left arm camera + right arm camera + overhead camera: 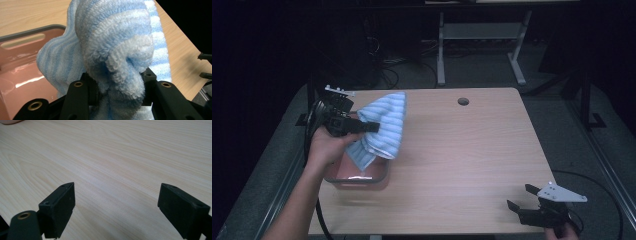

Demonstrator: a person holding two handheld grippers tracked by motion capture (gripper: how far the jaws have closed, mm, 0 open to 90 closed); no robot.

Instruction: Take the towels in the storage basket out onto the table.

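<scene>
Blue-and-white striped terry towel (382,127) is bunched and lifted, hanging over the far edge of the pink translucent plastic bin with grey rim (379,179) at the left of the light wood table (462,150). Left gripper (362,126) has its jaws pinched on a fold of towel. Right gripper (521,196) sits well apart at the table's near right corner, jaws spread wide, holding nothing.

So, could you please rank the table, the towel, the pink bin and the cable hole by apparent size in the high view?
1. Table, by far the largest.
2. Towel.
3. Bin: looks smaller, but the towel hides much of it, so this ranking is unsure.
4. Hole, the smallest.
</scene>
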